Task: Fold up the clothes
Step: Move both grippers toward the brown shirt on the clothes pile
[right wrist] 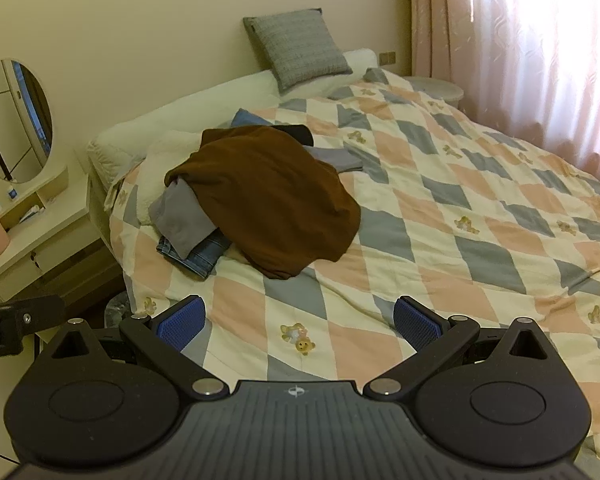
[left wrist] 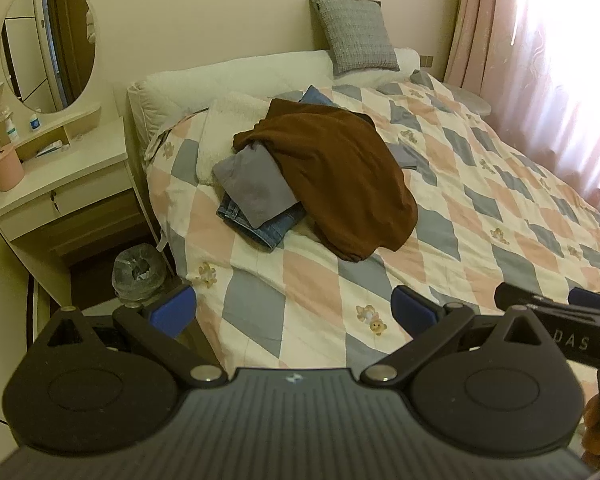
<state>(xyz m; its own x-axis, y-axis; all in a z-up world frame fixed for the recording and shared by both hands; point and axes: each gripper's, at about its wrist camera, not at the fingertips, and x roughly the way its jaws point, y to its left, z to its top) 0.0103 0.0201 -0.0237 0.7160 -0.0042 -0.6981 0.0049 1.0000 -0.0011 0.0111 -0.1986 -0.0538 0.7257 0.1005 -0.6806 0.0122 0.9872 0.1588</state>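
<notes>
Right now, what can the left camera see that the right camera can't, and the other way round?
Only the left wrist view shows the whole bin on the floor and, at its right edge, a hand holding the right gripper. Only the right wrist view shows the wall socket beyond the pillow. Both show the brown garment lying on the pile on the checked quilt, the grey cushion, and wide-open jaws.

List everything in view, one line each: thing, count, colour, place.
brown garment: 1, brown, atop the pile
grey garment: 1, grey, under it
jeans: 1, blue, beneath
quilt: 1, pink, grey and cream, on bed
cushion: 1, grey, at wall
mirror: 1, oval, above dresser
tissue holder: 1, pink, on dresser
bin: 1, floor by bed
curtain: pink, window
left gripper: open
right gripper: open
</notes>
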